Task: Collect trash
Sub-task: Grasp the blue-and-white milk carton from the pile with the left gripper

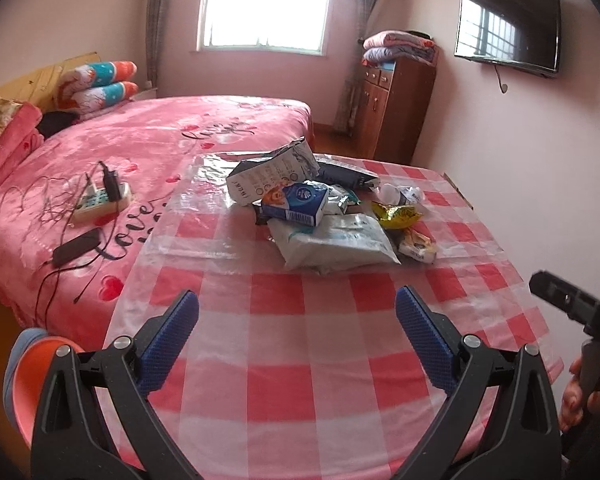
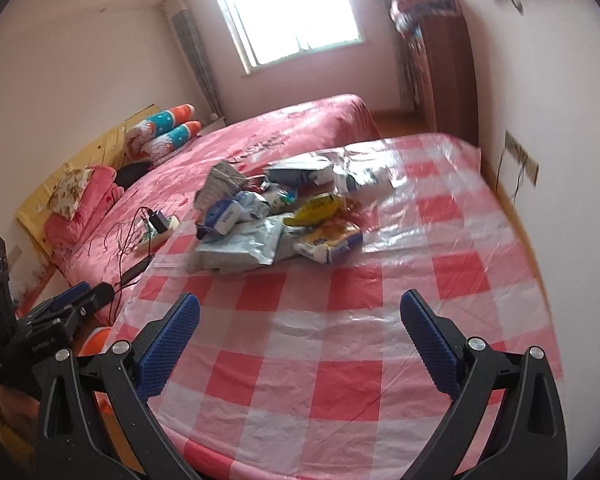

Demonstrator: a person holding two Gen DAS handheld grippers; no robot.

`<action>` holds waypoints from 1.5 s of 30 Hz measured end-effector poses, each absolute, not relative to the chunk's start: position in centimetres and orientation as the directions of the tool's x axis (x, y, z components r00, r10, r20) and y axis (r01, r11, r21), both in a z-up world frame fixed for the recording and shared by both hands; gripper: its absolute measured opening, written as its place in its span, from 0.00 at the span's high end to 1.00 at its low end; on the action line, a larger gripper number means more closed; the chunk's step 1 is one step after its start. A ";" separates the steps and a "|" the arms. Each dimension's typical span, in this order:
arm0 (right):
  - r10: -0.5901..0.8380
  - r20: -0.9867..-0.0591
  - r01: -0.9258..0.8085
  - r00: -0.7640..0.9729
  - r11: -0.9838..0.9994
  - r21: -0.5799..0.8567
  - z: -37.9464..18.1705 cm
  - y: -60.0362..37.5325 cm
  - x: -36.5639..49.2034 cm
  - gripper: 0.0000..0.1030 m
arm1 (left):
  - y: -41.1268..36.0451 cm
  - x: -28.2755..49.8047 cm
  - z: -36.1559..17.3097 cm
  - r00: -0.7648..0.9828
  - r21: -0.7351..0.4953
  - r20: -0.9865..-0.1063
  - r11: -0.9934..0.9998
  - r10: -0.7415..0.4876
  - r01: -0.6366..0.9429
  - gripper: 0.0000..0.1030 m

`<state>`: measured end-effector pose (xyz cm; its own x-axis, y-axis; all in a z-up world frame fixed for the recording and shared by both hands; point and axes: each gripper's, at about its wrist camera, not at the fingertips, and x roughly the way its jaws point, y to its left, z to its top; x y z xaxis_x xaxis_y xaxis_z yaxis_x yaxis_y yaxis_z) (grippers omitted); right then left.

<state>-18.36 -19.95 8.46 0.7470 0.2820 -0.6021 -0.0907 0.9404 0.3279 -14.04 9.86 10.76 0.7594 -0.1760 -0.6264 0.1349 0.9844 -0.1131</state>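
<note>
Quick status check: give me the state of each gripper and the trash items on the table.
left gripper: open, empty
right gripper: open, empty
trash pile: heaped on the table, untouched
blue carton: lying on the pile
yellow wrapper: crumpled
white pouch: lying flat

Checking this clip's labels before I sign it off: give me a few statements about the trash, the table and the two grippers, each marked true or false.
1. Both grippers have their jaws spread wide with nothing between them. True: left gripper, right gripper.
2. The trash pile lies on the floor. False: it sits on the table's checked cloth.
3. A blue and white carton rests on top of the pile. True.
4. The yellow wrapper is already held by the left gripper. False: it lies in the pile, untouched.
5. A power strip with a charger plugged in lies on the bed. True.
6. The wall television hangs above the bed's headboard. False: it is on the wall beside the table.
</note>
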 end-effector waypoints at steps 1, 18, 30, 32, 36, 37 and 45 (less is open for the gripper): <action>0.284 -0.605 -0.087 0.744 0.939 0.333 8.2 -20.1 -18.0 0.04 | 10.0 -13.1 10.7 0.751 -0.122 -0.634 0.983 -0.183 0.137 0.04; 0.287 -0.630 -0.095 0.722 0.943 0.320 6.6 -21.6 -8.6 0.05 | 14.7 6.3 9.9 0.645 -0.486 -0.669 0.874 -0.368 -0.005 0.04; 0.360 -0.666 -0.106 0.654 0.915 0.390 4.7 -22.0 0.1 0.18 | 13.6 17.2 7.1 0.508 -0.385 -0.829 0.897 -0.233 -0.217 0.04; 0.404 -0.678 -0.093 0.614 0.890 0.446 3.8 -21.9 1.5 0.18 | 13.4 17.7 6.2 0.473 -0.354 -0.854 0.909 -0.217 -0.222 0.04; 0.436 -0.703 -0.051 0.563 0.866 0.497 2.3 -21.7 3.4 0.18 | 12.9 17.3 5.6 0.449 -0.284 -0.878 0.937 -0.168 -0.205 0.04; 0.446 -0.704 -0.043 0.552 0.859 0.510 2.0 -21.6 3.8 0.21 | 12.8 17.0 5.5 0.447 -0.276 -0.880 0.941 -0.164 -0.198 0.04; 0.483 -0.706 -0.058 0.518 0.843 0.534 0.3 -20.1 4.2 0.55 | 13.2 13.1 2.6 0.387 -0.380 -0.875 0.908 -0.292 -0.173 0.06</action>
<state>4.16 -20.09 0.34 0.5184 0.4829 -0.7057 -0.0583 0.8433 0.5342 13.08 13.22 2.59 0.3865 -0.2925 -0.8747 -0.1733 0.9085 -0.3803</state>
